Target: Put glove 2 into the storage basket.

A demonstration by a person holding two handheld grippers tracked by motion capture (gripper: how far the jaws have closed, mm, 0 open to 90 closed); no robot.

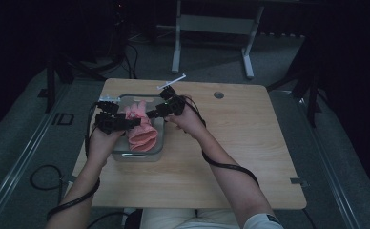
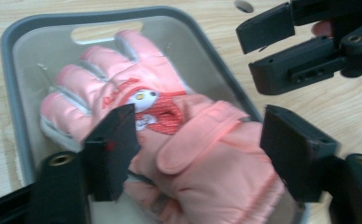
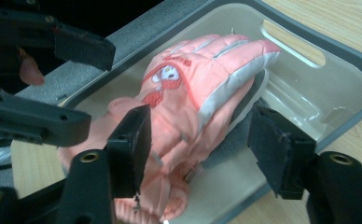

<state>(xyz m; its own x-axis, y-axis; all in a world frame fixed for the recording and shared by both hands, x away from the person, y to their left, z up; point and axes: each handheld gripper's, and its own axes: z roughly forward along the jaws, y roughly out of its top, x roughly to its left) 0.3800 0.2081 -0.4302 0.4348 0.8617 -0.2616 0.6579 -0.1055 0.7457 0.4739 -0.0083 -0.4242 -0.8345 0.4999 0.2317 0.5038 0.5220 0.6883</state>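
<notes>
Two grippers: left gripper (image 1: 134,121) and right gripper (image 1: 150,114), both hovering over the tray's middle, tips facing each other.
Left gripper state: jaws parted, pads clear of the fabric in the left gripper view; nothing grasped.
Right gripper state: jaws likewise spread in the right gripper view, the glove below and between them but untouched.
Glove: pink glove (image 2: 170,126) with a cartoon patch lies palm-down inside the tray, fingers toward the handle slot, cuff toward the person.
Under the glove: a grey-edged layer shows beneath it in the right gripper view; whether that is a second glove cannot be told.
Tray: grey tray (image 1: 160,150) sits on the left part of the wooden table (image 1: 250,143).
Done: glove appears placed and let go in the tray.
Left: probably only drawing both hands away, unless more items belong in it.
</notes>
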